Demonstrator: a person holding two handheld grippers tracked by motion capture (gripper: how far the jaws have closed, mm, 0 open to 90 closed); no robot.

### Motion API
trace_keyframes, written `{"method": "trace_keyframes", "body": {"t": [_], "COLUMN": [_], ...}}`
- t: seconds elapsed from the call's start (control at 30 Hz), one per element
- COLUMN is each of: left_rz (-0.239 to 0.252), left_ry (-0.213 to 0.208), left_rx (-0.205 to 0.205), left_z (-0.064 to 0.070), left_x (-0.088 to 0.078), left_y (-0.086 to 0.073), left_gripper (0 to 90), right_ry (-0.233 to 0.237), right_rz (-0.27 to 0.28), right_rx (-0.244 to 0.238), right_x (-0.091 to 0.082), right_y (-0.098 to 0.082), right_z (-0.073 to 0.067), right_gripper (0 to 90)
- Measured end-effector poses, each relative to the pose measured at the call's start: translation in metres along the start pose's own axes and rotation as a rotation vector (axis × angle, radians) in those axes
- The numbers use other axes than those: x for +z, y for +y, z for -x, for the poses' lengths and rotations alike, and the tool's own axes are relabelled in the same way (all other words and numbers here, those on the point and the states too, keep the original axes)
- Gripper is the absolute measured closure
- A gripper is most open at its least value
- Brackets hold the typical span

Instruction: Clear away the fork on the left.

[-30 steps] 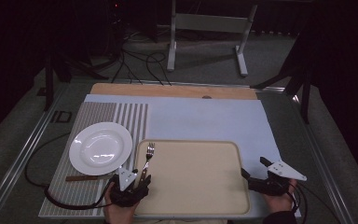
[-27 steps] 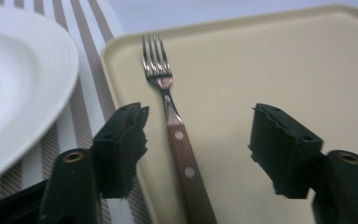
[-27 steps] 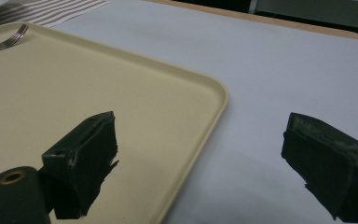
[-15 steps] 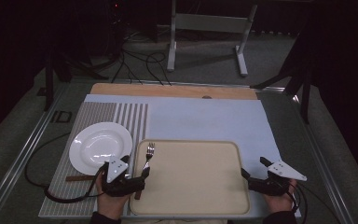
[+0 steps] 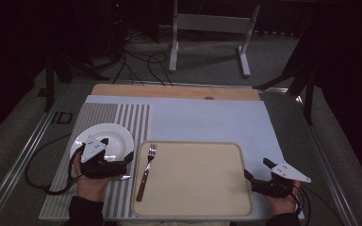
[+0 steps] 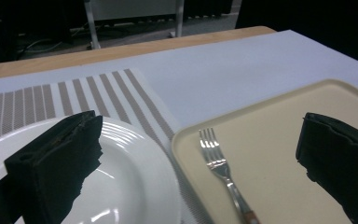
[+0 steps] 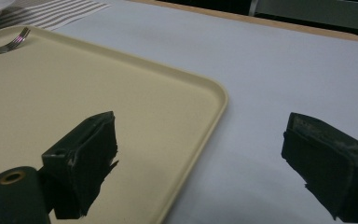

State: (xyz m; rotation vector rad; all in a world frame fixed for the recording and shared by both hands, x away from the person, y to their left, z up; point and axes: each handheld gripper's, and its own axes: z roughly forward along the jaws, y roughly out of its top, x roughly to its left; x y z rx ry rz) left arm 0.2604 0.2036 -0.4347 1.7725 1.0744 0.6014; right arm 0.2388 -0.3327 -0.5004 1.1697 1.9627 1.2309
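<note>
Fork (image 5: 146, 170) alone on beige tray (image 5: 202, 197) (left edge); both grippers released, plate (image 5: 118, 136) bare.

White glossy plate (image 6: 135, 186) under and beside left black finger (image 6: 56, 163) of left gripper (image 5: 122, 165). Beige-and-white striped placemat (image 6: 74, 93) beyond that finger. Cream tray (image 6: 270, 130) between the fingers and under the black right one, silver fork (image 6: 216, 161) with brown handle end on it. Pale blue-white mat (image 7: 284, 70) between fingers of right gripper (image 5: 257, 172), both black (image 7: 81, 158); cream tray edge beside its left finger. Light grey plates atop both grippers. Tan wood table edge (image 5: 169, 91) far beyond.
</note>
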Motion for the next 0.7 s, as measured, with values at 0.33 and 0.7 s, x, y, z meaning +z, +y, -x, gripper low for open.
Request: {"method": "trace_keyframes", "body": {"t": [0.33, 0.7], "left_rz": [0.055, 0.07], "left_ry": [-0.012, -0.017], "left_rx": [0.044, 0.091], "left_z": [-0.046, -0.06], "left_x": [-0.014, -0.024], "left_y": [-0.034, -0.049], "left_gripper": [0.0, 0.0], "right_ry": [-0.005, -0.01], "right_rz": [0.018, 0.017], "right_rx": [0.004, 0.004], "right_x": [-0.001, -0.002], "right_y": [0.001, 0.0], "right_z": [0.003, 0.007], "right_gripper": [10.0, 10.0]}}
